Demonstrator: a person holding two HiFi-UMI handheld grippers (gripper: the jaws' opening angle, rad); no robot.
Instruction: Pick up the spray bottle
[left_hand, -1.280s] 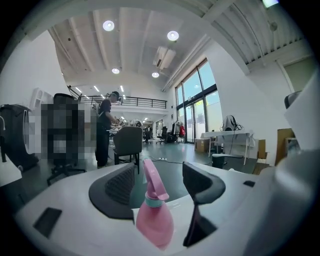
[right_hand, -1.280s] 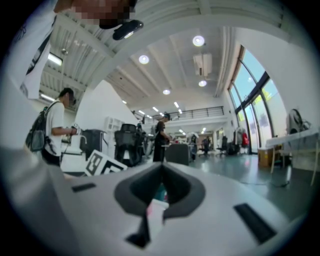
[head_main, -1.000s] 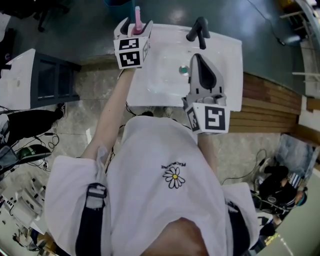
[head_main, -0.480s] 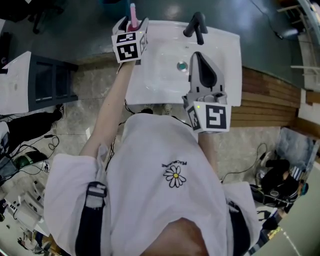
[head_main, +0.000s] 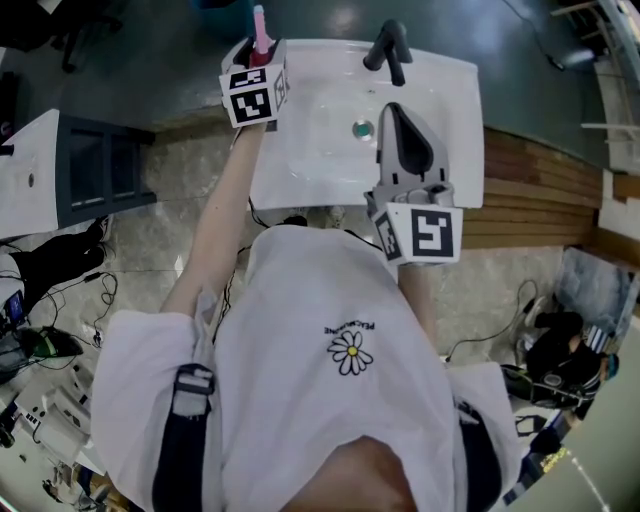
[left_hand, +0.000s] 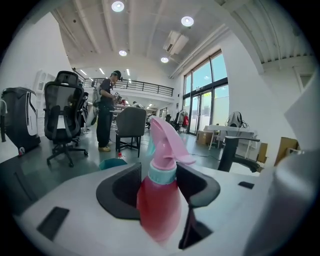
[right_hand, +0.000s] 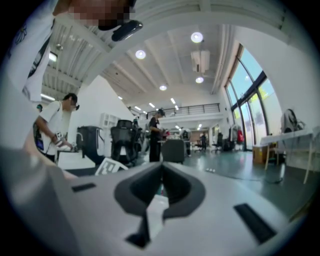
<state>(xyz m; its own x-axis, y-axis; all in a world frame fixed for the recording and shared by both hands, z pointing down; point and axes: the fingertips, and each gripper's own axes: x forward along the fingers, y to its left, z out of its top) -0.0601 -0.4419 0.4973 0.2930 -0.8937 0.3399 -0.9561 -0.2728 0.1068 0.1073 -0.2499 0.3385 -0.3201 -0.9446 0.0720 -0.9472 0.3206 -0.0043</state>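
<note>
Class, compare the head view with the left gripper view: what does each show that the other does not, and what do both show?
Only the head view shows the white sink, its black faucet and the right gripper held over the basin. Only the left gripper view shows the office chairs, a standing person and the tall windows behind. Both show the pink spray bottle standing between the closing jaws of the left gripper.
</note>
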